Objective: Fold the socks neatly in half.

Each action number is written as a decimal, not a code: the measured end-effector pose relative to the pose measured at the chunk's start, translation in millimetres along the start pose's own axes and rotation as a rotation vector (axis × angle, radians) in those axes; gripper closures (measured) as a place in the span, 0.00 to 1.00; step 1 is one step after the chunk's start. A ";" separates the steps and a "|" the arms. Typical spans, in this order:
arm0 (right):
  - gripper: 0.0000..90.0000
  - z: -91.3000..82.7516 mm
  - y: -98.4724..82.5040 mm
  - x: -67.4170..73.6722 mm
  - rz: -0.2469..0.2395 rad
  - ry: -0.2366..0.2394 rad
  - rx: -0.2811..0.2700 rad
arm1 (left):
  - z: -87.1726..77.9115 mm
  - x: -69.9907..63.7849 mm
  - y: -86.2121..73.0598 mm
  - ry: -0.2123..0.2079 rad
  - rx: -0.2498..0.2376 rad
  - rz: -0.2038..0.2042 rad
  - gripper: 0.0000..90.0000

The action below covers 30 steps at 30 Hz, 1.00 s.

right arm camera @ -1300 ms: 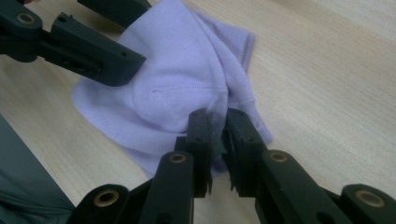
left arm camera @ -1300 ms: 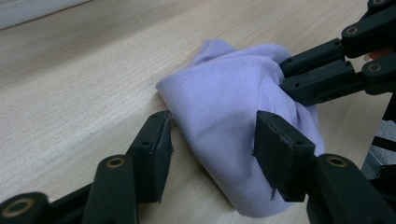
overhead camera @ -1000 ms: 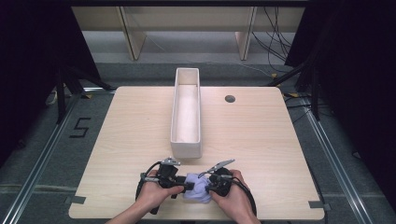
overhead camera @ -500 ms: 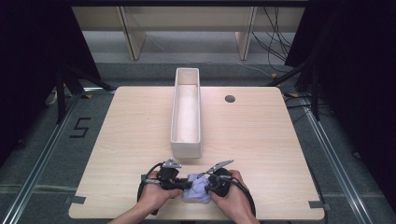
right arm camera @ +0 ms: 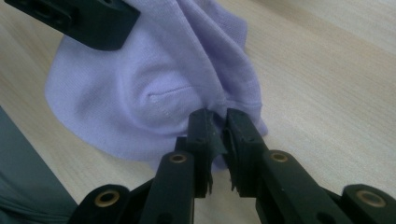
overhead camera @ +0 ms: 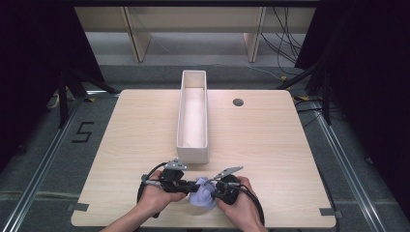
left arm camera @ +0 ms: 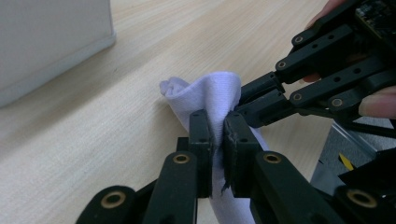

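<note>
Lilac cloth (overhead camera: 203,195) bunched at the table's (overhead camera: 270,159) near edge, pinched between both tools: left gripper (left arm camera: 218,140) jaws just closed onto a fold, right gripper (right arm camera: 218,133) clamped narrow on its hem, white tray (overhead camera: 193,116) just beyond, "5" (overhead camera: 83,132) marked on floor far left.

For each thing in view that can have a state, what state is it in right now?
Cloth: bunched, pinched from both sides, near table edge.
Left hand-held gripper: has just been closing, shut on cloth.
Right hand-held gripper: shut on cloth.
Box: upright, open-topped, looks empty.
Table: bare around box; dark round hole near far edge.
</note>
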State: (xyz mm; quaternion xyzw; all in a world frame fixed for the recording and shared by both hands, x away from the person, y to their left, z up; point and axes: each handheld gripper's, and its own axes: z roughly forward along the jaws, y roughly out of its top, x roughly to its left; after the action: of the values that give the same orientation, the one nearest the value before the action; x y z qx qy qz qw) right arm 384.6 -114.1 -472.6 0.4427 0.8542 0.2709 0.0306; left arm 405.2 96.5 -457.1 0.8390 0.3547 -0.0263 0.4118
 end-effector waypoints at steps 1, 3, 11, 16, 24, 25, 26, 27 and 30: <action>0.88 -1.7 0.4 1.6 0.016 -0.001 0.000 | -1.4 -0.4 2.2 0.000 0.011 0.018 0.92; 0.88 -4.9 1.5 1.0 -0.022 0.001 -0.026 | -4.1 -1.8 5.7 0.009 0.021 0.043 0.92; 0.91 -31.8 9.2 21.8 -0.040 0.039 -0.097 | -10.8 -6.2 16.2 0.026 0.087 0.154 0.92; 0.92 -15.0 9.2 29.8 -0.035 0.091 -0.032 | -13.5 -12.1 20.0 0.015 0.087 0.186 0.92; 0.92 -4.0 9.2 25.6 -0.044 0.117 -0.061 | -16.2 -14.8 21.9 0.005 0.093 0.218 0.92; 0.91 -5.1 8.7 24.5 -0.051 0.118 -0.070 | -16.9 -13.5 22.3 0.005 0.100 0.232 0.92; 0.91 -5.1 8.7 24.5 -0.051 0.118 -0.070 | -16.5 -14.2 21.8 0.010 0.087 0.225 0.92; 0.89 -8.5 7.9 24.4 -0.038 0.116 -0.074 | -17.8 -13.2 22.3 0.017 0.095 0.247 0.92; 0.88 -12.4 7.1 22.0 -0.063 0.119 -0.107 | -20.7 -11.1 23.6 0.025 0.101 0.296 0.92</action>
State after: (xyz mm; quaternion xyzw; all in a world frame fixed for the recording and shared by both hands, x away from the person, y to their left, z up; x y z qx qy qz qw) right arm 372.8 -99.2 -454.4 0.3966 0.8522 0.3412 0.0117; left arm 406.3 95.2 -423.9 0.9021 0.2304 0.0272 0.3639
